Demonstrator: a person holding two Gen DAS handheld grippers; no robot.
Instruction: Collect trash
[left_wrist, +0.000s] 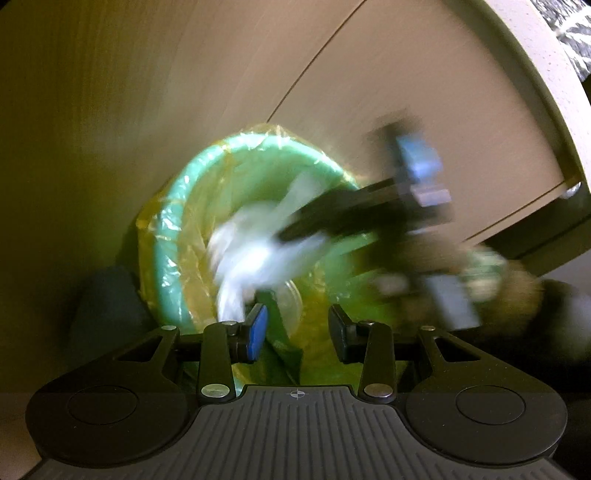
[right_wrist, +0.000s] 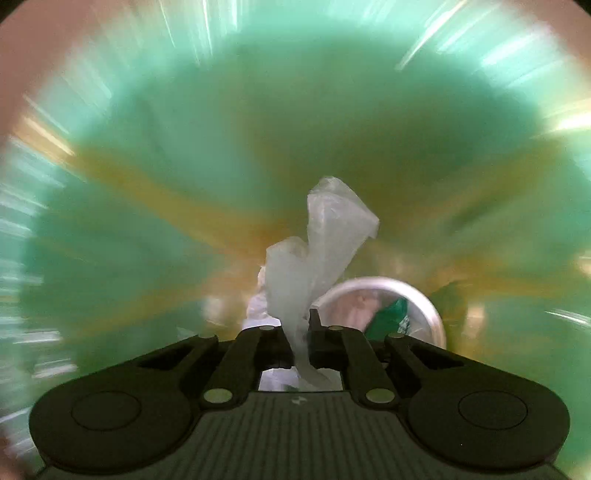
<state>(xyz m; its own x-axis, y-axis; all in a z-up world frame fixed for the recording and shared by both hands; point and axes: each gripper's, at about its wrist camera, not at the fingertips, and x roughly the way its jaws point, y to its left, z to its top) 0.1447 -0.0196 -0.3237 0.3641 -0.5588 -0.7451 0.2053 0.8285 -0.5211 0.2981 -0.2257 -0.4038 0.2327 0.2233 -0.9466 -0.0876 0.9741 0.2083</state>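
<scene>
A green bin (left_wrist: 173, 236) lined with a yellow bag (left_wrist: 192, 288) stands on the floor in the left wrist view. My right gripper (left_wrist: 291, 230) reaches in from the right over its mouth, blurred, with a crumpled white plastic wrapper (left_wrist: 255, 254) hanging from it. In the right wrist view, my right gripper (right_wrist: 301, 332) is shut on that white plastic wrapper (right_wrist: 332, 229), which passes between the pads and sticks out ahead. The green bin wall (right_wrist: 147, 147) fills the view around it. My left gripper (left_wrist: 297, 326) hovers near the bin's front edge, open, its pads apart.
At the bin's bottom lie a round silver-rimmed lid (right_wrist: 428, 306) and a green scrap (right_wrist: 391, 317). Beige cabinet doors (left_wrist: 369, 92) rise behind the bin. A dark blue object (left_wrist: 107, 302) sits left of it. A blurred hand (left_wrist: 498, 273) holds the right gripper.
</scene>
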